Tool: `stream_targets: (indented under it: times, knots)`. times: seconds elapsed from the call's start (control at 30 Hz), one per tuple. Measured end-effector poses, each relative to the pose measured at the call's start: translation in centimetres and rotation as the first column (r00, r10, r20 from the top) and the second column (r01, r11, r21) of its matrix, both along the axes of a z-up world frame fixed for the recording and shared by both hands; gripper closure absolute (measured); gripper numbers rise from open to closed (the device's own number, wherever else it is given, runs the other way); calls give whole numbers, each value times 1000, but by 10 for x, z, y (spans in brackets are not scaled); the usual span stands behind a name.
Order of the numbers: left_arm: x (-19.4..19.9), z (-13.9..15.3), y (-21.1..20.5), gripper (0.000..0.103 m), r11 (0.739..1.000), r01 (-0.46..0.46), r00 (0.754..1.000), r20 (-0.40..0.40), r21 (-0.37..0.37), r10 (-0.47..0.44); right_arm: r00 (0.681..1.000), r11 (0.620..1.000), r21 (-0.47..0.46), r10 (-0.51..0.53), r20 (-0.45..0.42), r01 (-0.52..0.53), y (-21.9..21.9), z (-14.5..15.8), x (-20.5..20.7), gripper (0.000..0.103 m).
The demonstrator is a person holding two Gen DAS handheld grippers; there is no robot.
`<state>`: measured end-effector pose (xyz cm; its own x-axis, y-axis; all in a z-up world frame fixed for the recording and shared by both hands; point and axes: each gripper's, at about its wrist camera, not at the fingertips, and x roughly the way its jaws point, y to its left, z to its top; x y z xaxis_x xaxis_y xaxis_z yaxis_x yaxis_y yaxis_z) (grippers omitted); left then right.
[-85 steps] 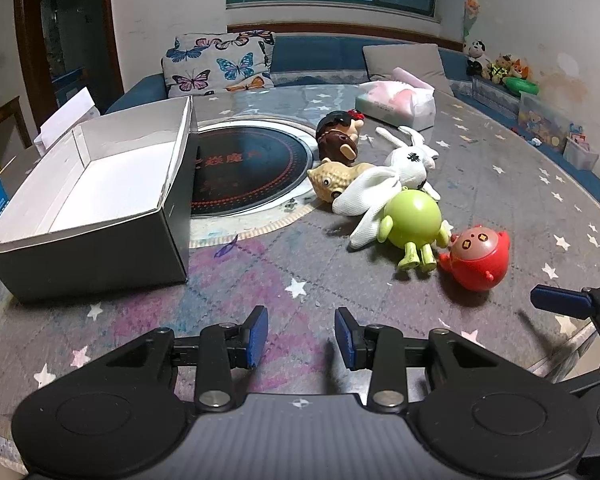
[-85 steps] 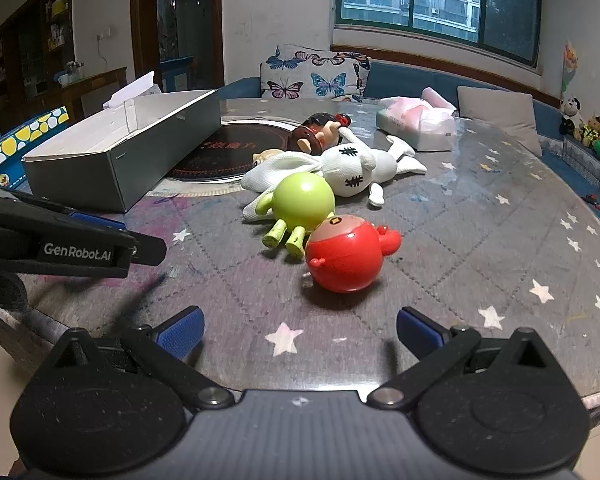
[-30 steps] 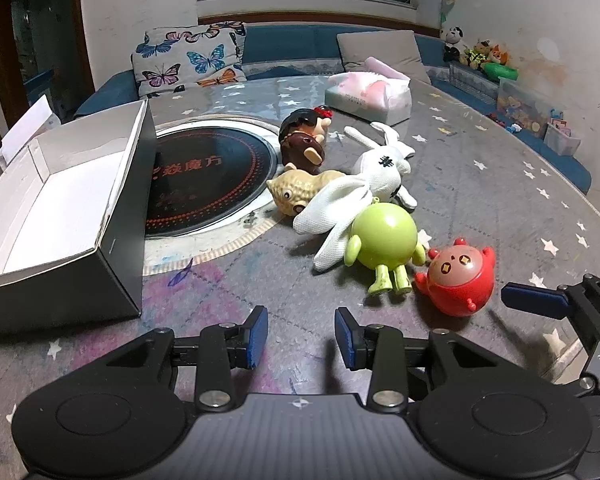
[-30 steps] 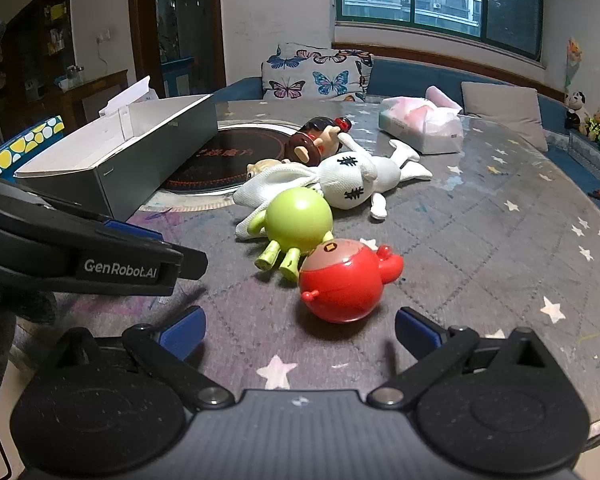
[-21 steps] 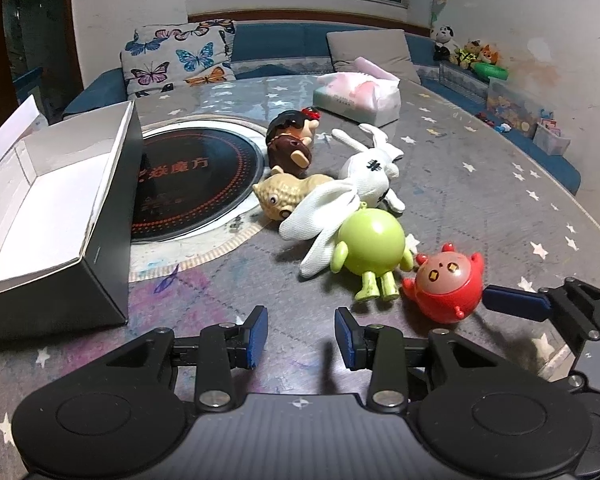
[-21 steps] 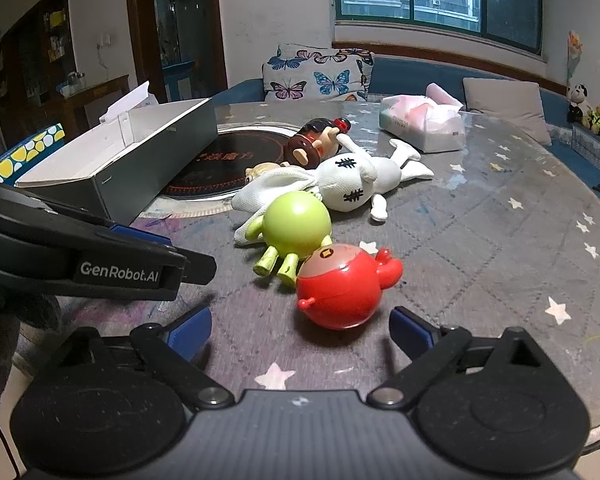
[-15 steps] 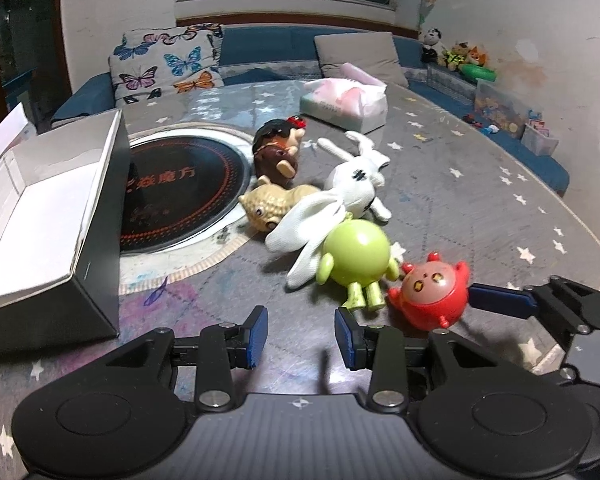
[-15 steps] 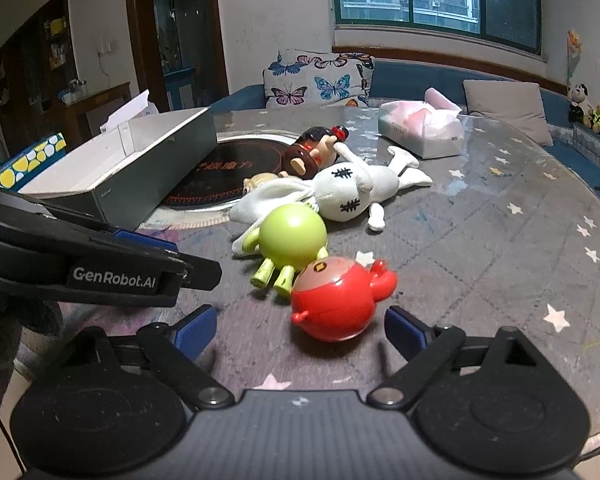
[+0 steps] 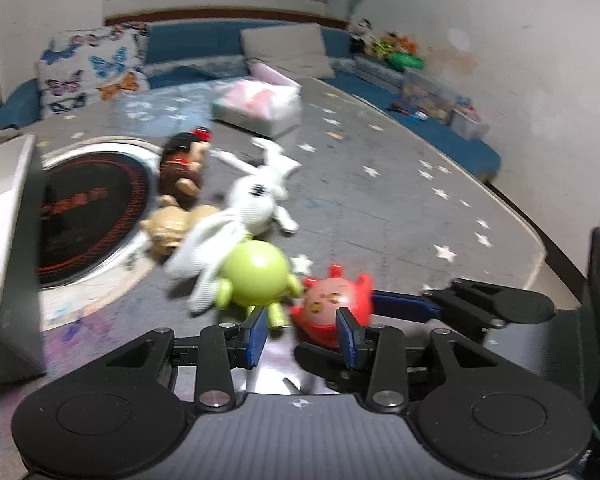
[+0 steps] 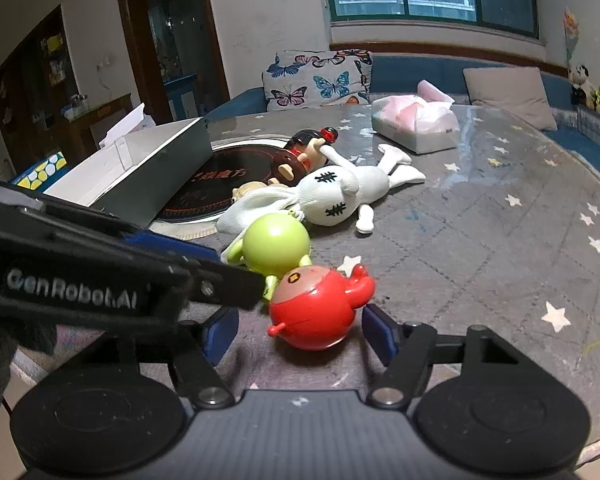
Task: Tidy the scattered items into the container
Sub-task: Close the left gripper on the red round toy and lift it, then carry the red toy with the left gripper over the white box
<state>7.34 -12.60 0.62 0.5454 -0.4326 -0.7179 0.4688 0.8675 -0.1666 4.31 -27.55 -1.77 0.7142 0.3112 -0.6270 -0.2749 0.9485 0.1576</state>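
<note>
Round red hard-plastic toy with small nubs on near part of the grey star-print round table, just beside shiny round lime-green plastic toy with stubby legs, seemingly touching it. Behind those, white soft plush rabbit with stitched black eyes, brown-haired plastic doll figure and a tan toy mostly hidden. Open grey-sided cardboard box with white inside far left on table, looks empty from here.

Right gripper low at near edge, jaws closing around red toy; toy between blue pads, gaps visible both sides, not clamped yet. Left gripper close in from left, jaws opening, nothing between them, blurred view; pointed toward green and red toys.

Judged step: first pick, red toy, nothing boxed yet.

Handling guess: red toy light, rigid, glossy, so likely slippery and prone to roll or squirt out under off-centre squeeze. Best taken across widest part of body, pads level on opposite sides, clear of nubs. Green toy likely same, also rolls; may get nudged. Rabbit soft, floppy, limbs dangle; better pinched at body or head. Doll rigid, odd shape.

Pink-and-white tissue pack far on table, not in the pile
</note>
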Motion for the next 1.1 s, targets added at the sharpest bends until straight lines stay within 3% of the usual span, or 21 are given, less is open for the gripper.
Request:
stream_targets:
  times: [0.23,0.4,0.6,0.77,0.97,1.1]
  knots:
    - [15,-5,-15,62,999,39,998,-42,-5,-40,1000,999,34,-3,-14,3,-8,-3,6,42]
    - [24,-9,-17,62,997,61,993,-101,-49,-66,1000,998,57,-5,-11,6,-12,-3,8,42]
    - [33,-11,-19,60,996,56,990,-122,-72,-64,1000,997,78,-23,-18,25,-18,-6,13,43]
    - [39,-16,-18,55,995,45,986,-155,-88,-58,1000,996,87,-24,-17,26,-21,-6,15,53]
    - [44,-21,-11,54,988,11,976,-213,-153,-44,1000,997,77,-24,-10,25,-21,-3,13,54]
    - [38,-13,-5,54,983,13,980,-191,-184,-49,1000,998,51,-23,21,22,-16,6,8,55]
